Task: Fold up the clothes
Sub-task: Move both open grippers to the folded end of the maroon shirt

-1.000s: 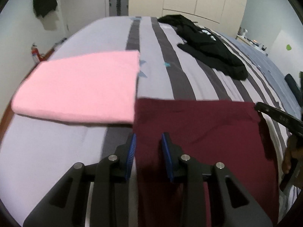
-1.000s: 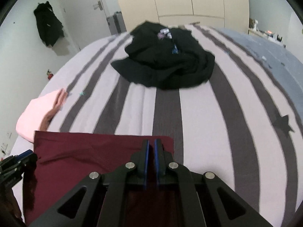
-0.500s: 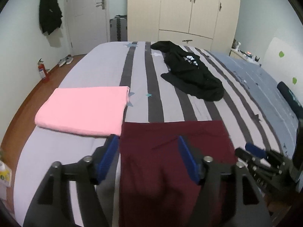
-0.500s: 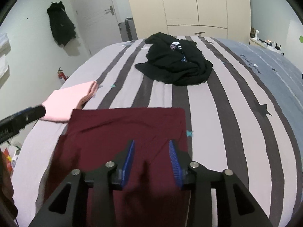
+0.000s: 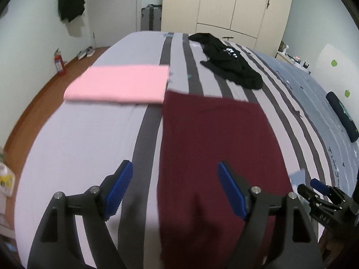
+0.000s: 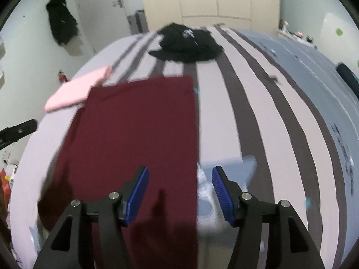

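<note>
A dark maroon garment (image 5: 215, 148) lies flat on the striped bed, its near end running off the bed's front edge; it also shows in the right wrist view (image 6: 134, 139). My left gripper (image 5: 175, 190) is open and empty above its near left edge. My right gripper (image 6: 179, 195) is open and empty above its near right edge. The right gripper also shows in the left wrist view (image 5: 318, 192). A folded pink garment (image 5: 119, 84) lies to the left of the maroon one. A crumpled black garment (image 5: 228, 60) lies further back on the bed.
The bed (image 5: 80, 139) has a grey and white striped cover. A wardrobe (image 5: 226, 6), a door and a dark coat (image 5: 69, 0) on the wall stand behind it. A red fire extinguisher (image 5: 58, 63) is on the wooden floor at the left. A dark roll (image 5: 343, 116) lies at the right.
Both grippers have opened and let go of the maroon garment. They have pulled back towards the near edge of the bed, and the garment now lies flat.
</note>
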{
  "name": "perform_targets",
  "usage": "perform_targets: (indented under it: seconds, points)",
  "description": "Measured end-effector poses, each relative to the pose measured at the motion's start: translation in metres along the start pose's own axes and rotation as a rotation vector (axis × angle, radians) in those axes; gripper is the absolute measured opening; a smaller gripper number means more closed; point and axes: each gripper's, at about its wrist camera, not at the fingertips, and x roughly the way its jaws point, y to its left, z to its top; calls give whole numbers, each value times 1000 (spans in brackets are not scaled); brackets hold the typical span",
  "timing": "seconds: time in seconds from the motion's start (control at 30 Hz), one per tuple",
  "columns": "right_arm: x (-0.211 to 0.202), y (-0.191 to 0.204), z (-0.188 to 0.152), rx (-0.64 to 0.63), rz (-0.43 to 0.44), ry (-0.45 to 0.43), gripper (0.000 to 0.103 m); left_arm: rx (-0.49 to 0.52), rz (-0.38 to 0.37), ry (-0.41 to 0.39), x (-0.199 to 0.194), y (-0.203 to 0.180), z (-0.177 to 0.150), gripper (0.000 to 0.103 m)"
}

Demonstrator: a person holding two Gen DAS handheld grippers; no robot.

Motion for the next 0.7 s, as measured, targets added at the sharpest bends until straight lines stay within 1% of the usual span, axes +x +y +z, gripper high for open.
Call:
perform_targets:
  seconds: [0.07, 0.2, 0.27, 0.37, 0.5, 0.6, 0.7]
  points:
    - [-5, -7, -18, 19, -14, 25, 55, -8, -2, 25, -4, 11, -24, 76]
    - [-9, -16, -47, 38, -28, 58, 55, -10, 37, 87, -6, 30, -72, 76]
    - [-9, -21, -57, 50, -28, 67, 55, -46, 21, 112, -4, 37, -88, 76]
    - [-6, -27, -66, 72, -10, 68, 55, -91, -18, 98, -6, 39, -98, 76]
    - [-5, -28, -69, 86, 28, 56, 55, -91, -55, 55, -7, 28, -101, 76]
    - [-6, -23, -68, 83, 63, 53, 55, -87, -66, 59, -2, 20, -107, 76]
    - [-6, -18, -71, 58, 80, 56, 55, -85, -58, 88, 6, 19, -115, 70]
